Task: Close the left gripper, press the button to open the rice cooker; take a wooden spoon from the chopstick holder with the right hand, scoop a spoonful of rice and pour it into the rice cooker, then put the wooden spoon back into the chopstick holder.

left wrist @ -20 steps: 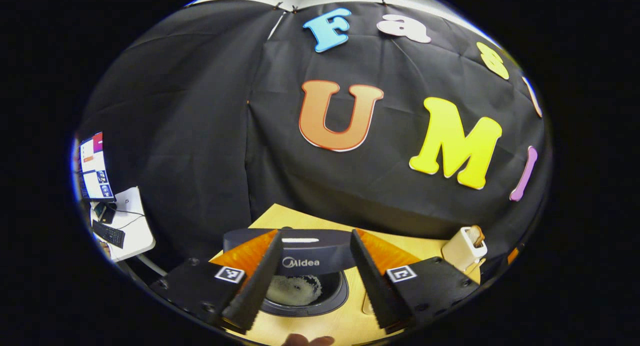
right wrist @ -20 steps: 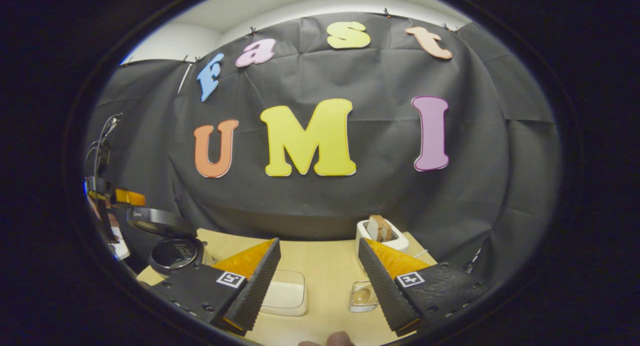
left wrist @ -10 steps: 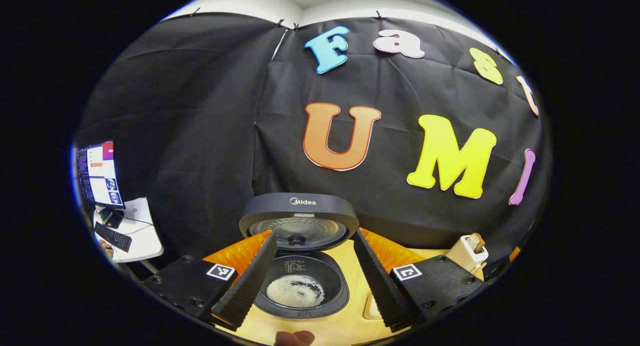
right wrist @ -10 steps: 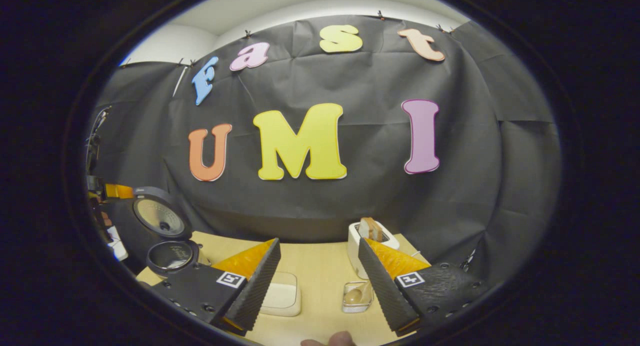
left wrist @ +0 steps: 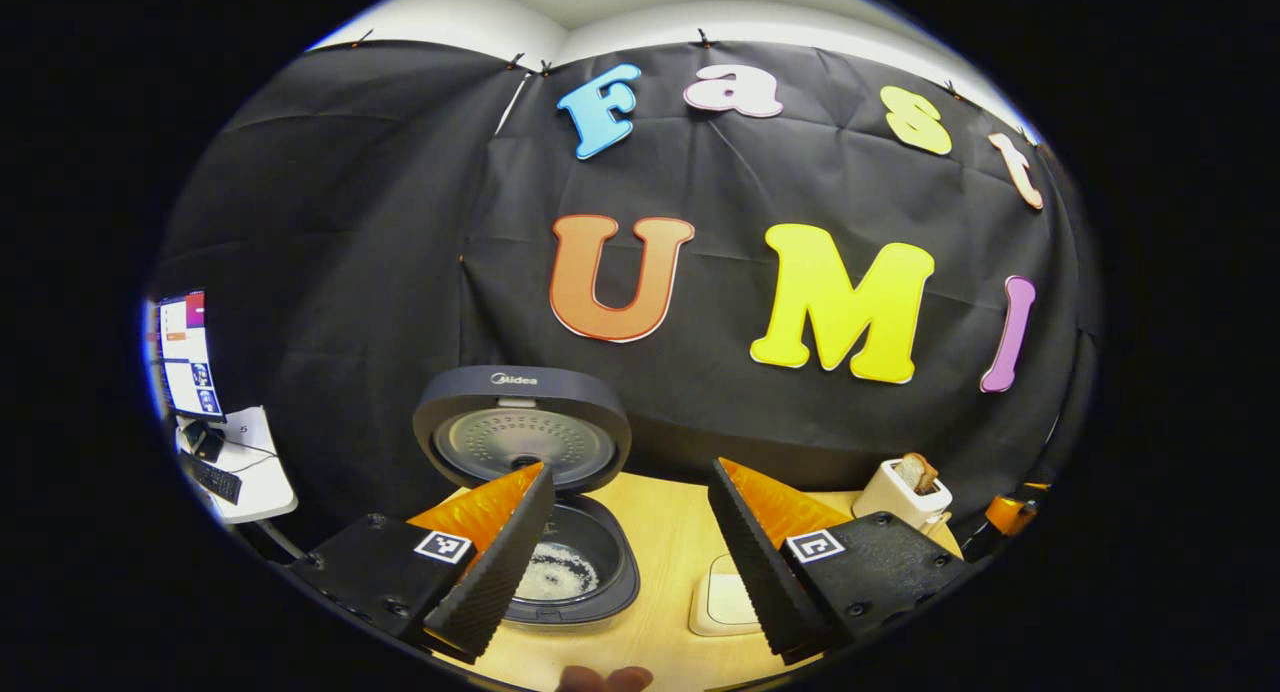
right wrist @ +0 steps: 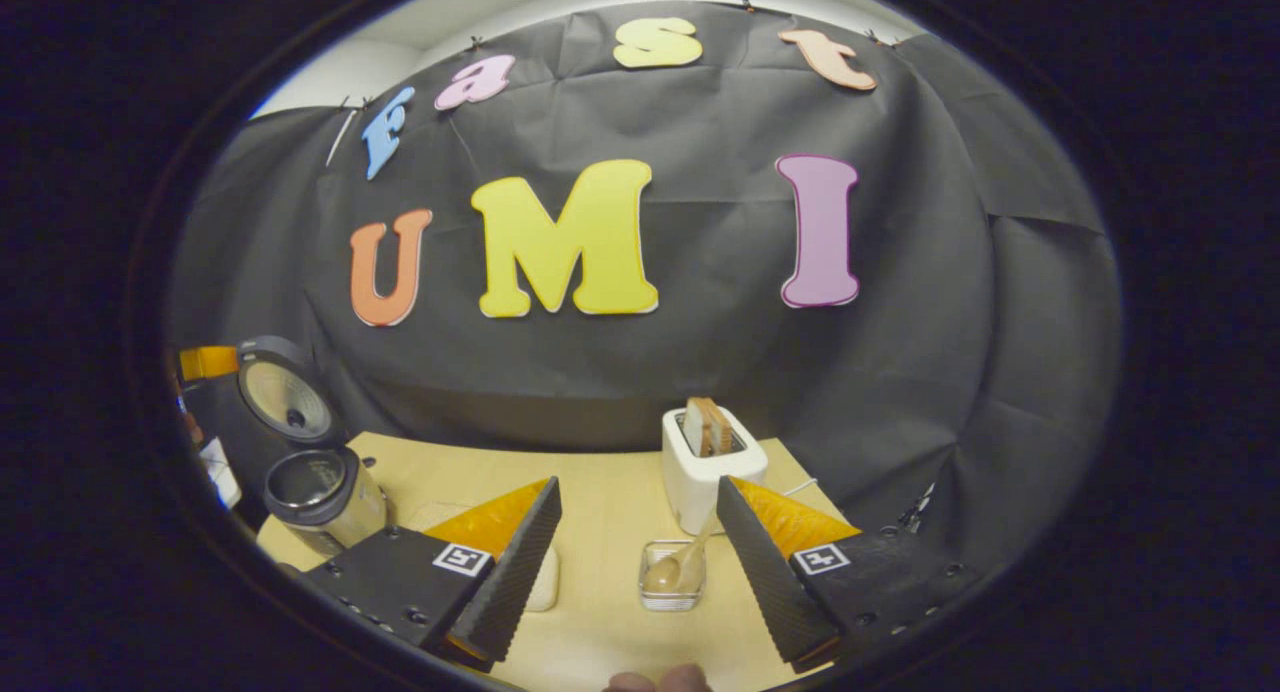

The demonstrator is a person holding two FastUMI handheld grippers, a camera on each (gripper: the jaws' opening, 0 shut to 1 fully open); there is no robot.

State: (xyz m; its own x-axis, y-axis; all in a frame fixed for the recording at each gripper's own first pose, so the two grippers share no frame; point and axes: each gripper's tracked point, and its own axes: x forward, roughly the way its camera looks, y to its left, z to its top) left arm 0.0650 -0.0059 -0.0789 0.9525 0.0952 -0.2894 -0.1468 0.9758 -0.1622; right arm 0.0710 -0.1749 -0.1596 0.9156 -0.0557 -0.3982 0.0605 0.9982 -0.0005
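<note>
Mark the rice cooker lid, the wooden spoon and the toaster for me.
rice cooker lid (left wrist: 522, 427): left gripper view, on the raised lid's inner plate.
wooden spoon (right wrist: 668, 573): right gripper view, on its bowl inside the clear holder.
toaster (right wrist: 700, 477): right gripper view, on its white front wall.

One rice cooker (left wrist: 560, 572), lower left of centre in the left gripper view, lid (left wrist: 523, 442) up. One white toaster (right wrist: 712, 467), centre-low in the right gripper view, with one slice of bread (right wrist: 708, 425) in its slot. One clear chopstick holder (right wrist: 672, 575) just below the toaster, with one wooden spoon (right wrist: 678, 568) in it. One pale flat container (left wrist: 722, 604), bottom centre of the left gripper view. One monitor (left wrist: 187, 356) and one keyboard (left wrist: 212, 479) at far left. Two grippers: left gripper (left wrist: 630, 562), right gripper (right wrist: 632, 564).
</note>
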